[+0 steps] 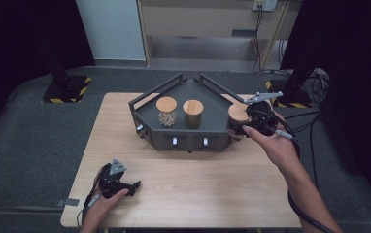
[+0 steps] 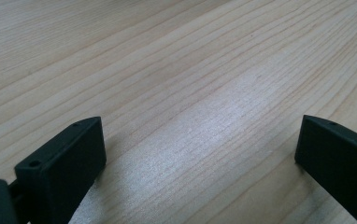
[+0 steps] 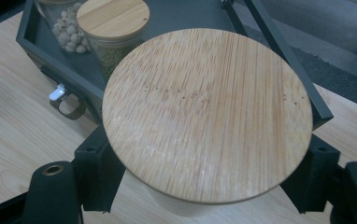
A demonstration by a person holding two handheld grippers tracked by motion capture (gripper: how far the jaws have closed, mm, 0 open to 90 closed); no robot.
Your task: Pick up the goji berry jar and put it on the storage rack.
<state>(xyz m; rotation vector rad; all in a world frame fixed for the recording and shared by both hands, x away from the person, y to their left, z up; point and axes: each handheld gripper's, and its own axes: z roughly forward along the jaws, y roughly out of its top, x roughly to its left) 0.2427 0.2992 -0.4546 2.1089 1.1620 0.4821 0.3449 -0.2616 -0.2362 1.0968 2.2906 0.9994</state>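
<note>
The right tool (image 3: pixel 204 186) pinches a wooden-lidded jar (image 3: pixel 208 112) just beside the dark tray (image 1: pixel 220 127), so the carrying step seems in hand; next, lift it over the rim beside the other jars (image 1: pixel 166 110), while the left tool (image 2: pixel 200 154) rests spread on the counter (image 2: pixel 176 70).

Your forearms are bare, no sleeves. Both grippers, left gripper (image 1: pixel 134 186) and right gripper (image 1: pixel 239 127), are black, each topped by a grey three-cornered plate and trailing a cable. Jaws are blocky black pads with small screw holes.
</note>
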